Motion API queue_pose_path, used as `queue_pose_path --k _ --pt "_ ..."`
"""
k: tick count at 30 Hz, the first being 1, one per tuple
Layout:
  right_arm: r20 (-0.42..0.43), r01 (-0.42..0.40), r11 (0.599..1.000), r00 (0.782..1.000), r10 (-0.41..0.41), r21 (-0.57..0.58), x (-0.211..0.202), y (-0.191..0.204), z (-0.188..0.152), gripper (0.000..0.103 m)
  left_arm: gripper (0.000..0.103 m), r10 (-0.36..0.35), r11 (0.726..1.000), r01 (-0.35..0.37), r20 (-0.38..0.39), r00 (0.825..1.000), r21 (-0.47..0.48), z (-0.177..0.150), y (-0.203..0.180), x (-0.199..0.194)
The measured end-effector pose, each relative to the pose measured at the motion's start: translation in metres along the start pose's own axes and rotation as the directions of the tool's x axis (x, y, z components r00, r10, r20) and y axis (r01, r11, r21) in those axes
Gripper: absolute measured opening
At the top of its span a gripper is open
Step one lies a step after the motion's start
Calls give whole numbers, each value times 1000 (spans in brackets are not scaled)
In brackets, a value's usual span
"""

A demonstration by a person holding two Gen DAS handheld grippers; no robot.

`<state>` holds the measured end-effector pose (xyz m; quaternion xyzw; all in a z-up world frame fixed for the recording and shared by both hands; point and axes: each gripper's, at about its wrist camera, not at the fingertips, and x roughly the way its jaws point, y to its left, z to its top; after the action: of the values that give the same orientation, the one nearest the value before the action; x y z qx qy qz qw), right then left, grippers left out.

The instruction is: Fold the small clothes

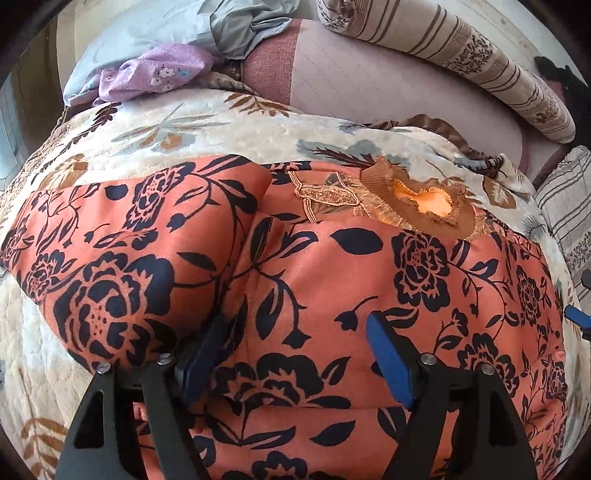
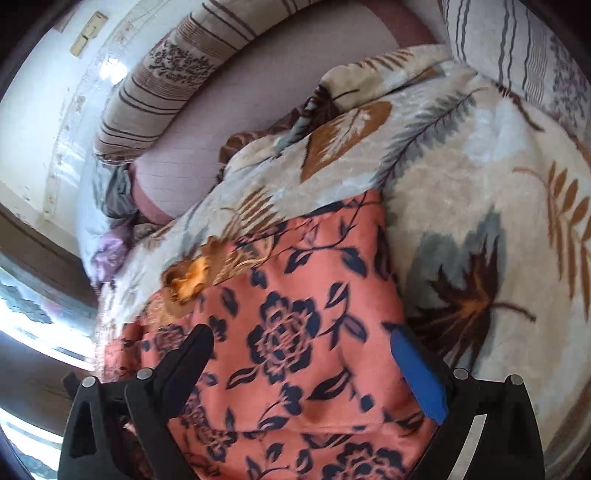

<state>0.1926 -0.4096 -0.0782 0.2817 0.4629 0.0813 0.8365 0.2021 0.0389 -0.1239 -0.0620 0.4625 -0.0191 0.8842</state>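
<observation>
An orange garment with dark blue flowers (image 1: 314, 266) lies spread on a cream leaf-print blanket (image 1: 207, 125). Its brown ribbed collar (image 1: 417, 199) points to the far side. A sleeve is folded over the left part of the body. My left gripper (image 1: 295, 328) hovers open over the garment's near middle, holding nothing. In the right wrist view the same garment (image 2: 295, 332) fills the lower middle, collar (image 2: 188, 277) at the left. My right gripper (image 2: 299, 343) is open just above the garment, near its right edge. Its blue fingertip also shows in the left wrist view (image 1: 576, 315).
Striped bolster pillows (image 1: 461, 55) lie along the far side on a pink mattress (image 1: 369, 81). A lilac floral cloth (image 1: 155, 74) and grey-blue clothes (image 1: 236, 26) are piled at the far left. Another striped pillow (image 2: 517, 48) is at the right. A wall (image 2: 44, 92) stands beyond.
</observation>
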Motion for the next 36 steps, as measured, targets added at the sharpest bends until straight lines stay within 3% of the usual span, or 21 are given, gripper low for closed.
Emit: queue_pose_path --k 3,8,13,16,18,23,27,30,31,34,36 --pt "30 -34 999 999 35 -29 -15 10 -22 98 79 -26 991 28 20 999 -131 0 30 -10" --pt "13 -70 997 997 70 -43 -25 22 -49 98 65 35 994 -36 -14 999 -102 -1 44 -8" --pt "7 -88 995 996 89 -38 -38 22 -67 98 63 132 971 -131 -7 991 -199 0 61 -21" --pt "19 -94 995 995 95 -24 -48 15 -74 98 65 67 979 -65 5 998 -195 2 54 -30" --pt "34 -111 994 993 111 -9 -53 10 -80 98 72 1 987 2 18 1000 -158 6 42 -32" --pt "28 -129 991 991 129 20 -52 1 -92 98 72 -80 995 80 9 997 -52 24 6 -17" --pt "34 -139 990 990 139 17 -53 0 -97 98 72 -13 999 12 -29 999 -42 37 7 9" --pt "36 -151 988 988 150 14 -54 -1 -98 98 71 -49 997 44 -77 996 -69 39 21 25" --pt "35 -149 989 988 149 13 -54 -1 -98 98 68 -49 997 45 -74 996 -56 40 22 25" --pt "32 -145 989 989 144 23 -52 -4 -99 98 6 -28 996 18 -114 993 -90 41 31 30" --pt "34 -144 989 989 143 23 -52 -3 -99 98 5 -51 989 37 -97 994 -141 40 43 26"
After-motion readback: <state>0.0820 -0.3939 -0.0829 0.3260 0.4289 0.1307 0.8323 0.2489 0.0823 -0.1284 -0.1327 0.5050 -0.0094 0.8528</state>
